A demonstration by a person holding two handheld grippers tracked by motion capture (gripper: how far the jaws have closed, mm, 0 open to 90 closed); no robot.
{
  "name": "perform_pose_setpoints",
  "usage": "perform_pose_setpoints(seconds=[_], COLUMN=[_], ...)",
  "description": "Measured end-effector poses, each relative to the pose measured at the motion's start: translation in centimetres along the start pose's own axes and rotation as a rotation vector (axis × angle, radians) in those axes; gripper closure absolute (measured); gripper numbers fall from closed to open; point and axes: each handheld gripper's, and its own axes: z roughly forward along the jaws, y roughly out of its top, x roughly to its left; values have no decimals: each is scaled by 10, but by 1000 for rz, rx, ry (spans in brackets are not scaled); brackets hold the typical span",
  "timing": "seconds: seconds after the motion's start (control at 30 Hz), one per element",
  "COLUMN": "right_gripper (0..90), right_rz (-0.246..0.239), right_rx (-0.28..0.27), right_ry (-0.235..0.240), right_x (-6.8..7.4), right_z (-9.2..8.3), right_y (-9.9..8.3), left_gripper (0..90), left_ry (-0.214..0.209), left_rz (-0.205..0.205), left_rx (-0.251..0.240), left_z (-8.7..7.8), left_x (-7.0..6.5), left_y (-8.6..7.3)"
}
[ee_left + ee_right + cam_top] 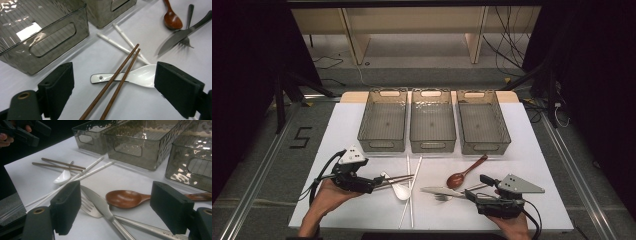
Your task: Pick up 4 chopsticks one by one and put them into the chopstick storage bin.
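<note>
My left gripper (374,182) (115,82) stands open low over the table. A pair of brown chopsticks (398,178) (117,77) runs between its jaws and lies across a white ceramic spoon (401,191) (140,76). My right gripper (478,187) (117,202) is open too. Between its jaws lie a steel knife (437,190) (102,206), a fork (443,198) (87,209) under it and a wooden spoon (462,175) (125,198). Two white chopsticks (411,192) (122,43) lie between the two groups. Nothing is held.
Three grey see-through bins stand in a row at the back of the white table: left (382,145), middle (432,146), right (486,147). All three look empty. The table's front edge runs just below both hands.
</note>
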Motion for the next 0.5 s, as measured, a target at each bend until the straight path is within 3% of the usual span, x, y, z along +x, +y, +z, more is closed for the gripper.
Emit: perform_pose_setpoints(seconds=[0.33,0.5], right_gripper=[260,262], right_rz=[3,5], right_rx=[6,8], right_ry=[7,8], right_x=[1,0], right_z=[1,1], right_y=[0,0], left_gripper=[206,267], left_ry=[18,16], left_rz=[85,99], left_rx=[174,251], left_z=[15,25], left_x=[12,20], left_y=[5,2])
